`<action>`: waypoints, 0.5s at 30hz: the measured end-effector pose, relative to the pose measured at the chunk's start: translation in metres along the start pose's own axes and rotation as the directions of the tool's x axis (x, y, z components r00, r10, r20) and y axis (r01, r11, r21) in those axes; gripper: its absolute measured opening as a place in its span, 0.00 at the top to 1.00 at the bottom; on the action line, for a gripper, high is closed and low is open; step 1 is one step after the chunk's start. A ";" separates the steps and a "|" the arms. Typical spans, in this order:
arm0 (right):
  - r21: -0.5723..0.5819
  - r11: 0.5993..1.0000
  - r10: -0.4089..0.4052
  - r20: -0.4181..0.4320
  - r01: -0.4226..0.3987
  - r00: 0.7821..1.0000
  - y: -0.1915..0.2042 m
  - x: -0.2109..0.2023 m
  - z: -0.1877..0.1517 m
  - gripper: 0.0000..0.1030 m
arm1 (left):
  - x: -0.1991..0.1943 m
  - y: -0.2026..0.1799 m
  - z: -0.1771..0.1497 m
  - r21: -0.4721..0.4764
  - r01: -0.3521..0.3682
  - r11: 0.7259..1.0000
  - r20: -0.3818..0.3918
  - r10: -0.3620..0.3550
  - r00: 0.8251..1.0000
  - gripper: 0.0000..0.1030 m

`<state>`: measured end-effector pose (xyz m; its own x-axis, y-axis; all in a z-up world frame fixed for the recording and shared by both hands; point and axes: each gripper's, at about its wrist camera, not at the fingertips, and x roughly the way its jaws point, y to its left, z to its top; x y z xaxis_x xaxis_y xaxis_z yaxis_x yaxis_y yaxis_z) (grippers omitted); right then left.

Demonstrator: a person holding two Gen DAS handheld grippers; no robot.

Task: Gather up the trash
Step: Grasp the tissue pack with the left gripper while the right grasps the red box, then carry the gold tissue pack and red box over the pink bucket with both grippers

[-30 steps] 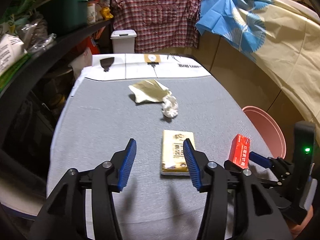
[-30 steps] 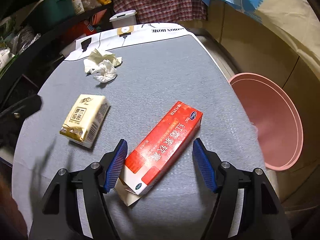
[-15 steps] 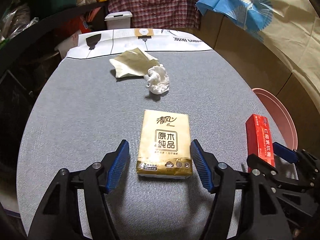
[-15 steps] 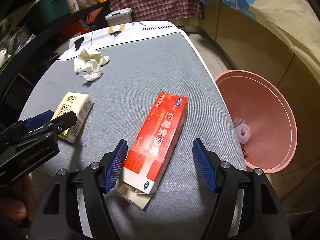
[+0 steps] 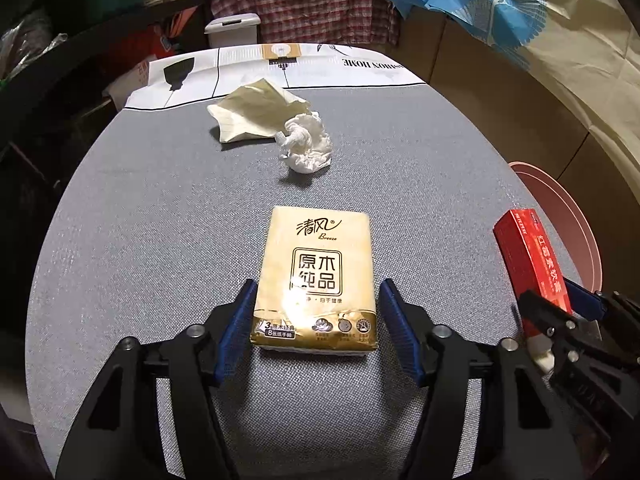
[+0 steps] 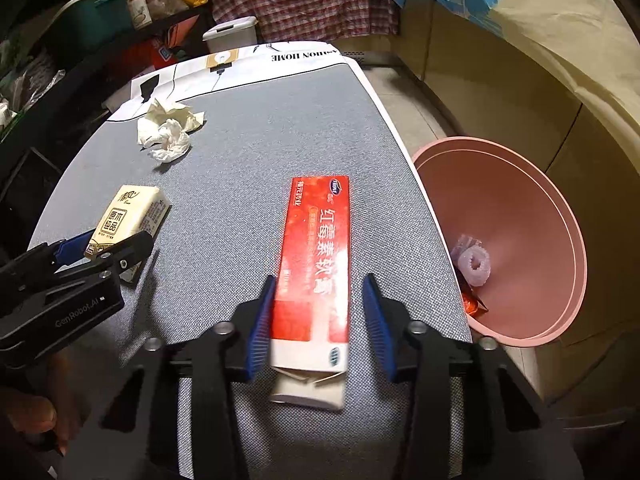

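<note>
A yellow tissue pack point(image 5: 316, 264) lies flat on the grey table point(image 5: 140, 240). My left gripper point(image 5: 318, 286) straddles its near end, jaws closing; the left pad is at the pack's side and a gap shows at the right pad. A red carton point(image 6: 320, 248) with an open white flap lies lengthwise between the fingers of my right gripper point(image 6: 320, 280). Those jaws are closing too, with a gap still at the right pad. Further back lie a crumpled white tissue point(image 5: 306, 148) and a creased yellowish paper point(image 5: 256, 116).
A pink bin point(image 6: 540, 208) stands on the floor just past the table's right edge, with some wrappers inside. A dark shelf point(image 6: 80, 40) of boxes runs along the left. A small white lidded bin point(image 5: 232, 30) and hanging cloths are behind the table.
My left gripper sank and moved in until its fingers straddle the tissue pack. My right gripper's jaws narrowed around the red carton, which now lies in line with the fingers.
</note>
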<state>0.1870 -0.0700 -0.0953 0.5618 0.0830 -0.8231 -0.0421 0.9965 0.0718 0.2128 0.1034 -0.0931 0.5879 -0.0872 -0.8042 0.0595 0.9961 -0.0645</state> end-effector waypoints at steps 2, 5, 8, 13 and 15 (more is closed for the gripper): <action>-0.002 1.000 0.007 0.003 -0.007 1.000 -0.001 -0.001 0.000 0.66 | 0.000 0.001 0.000 -0.004 0.001 1.000 -0.003 -0.001 1.000 0.48; -0.014 1.000 0.011 0.012 -0.011 1.000 0.000 -0.002 0.001 0.66 | 0.000 0.001 0.000 -0.003 0.000 1.000 -0.003 0.000 1.000 0.48; -0.020 1.000 0.015 0.018 -0.015 1.000 0.001 -0.004 0.001 0.67 | -0.001 0.001 -0.001 -0.003 0.000 1.000 -0.004 0.000 1.000 0.48; -0.042 0.999 0.028 0.041 -0.026 0.999 0.004 -0.010 0.001 0.67 | -0.005 -0.001 -0.002 0.004 -0.002 1.000 0.004 0.002 1.000 0.49; -0.052 0.998 0.036 0.052 -0.033 0.998 0.005 -0.013 0.002 0.67 | -0.009 -0.001 -0.002 0.004 -0.001 1.000 0.010 0.001 1.000 0.49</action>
<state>0.1810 -0.0658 -0.0837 0.6021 0.1180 -0.7897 -0.1034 0.9922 0.0694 0.2061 0.1033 -0.0872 0.5964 -0.0861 -0.7981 0.0620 0.9962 -0.0611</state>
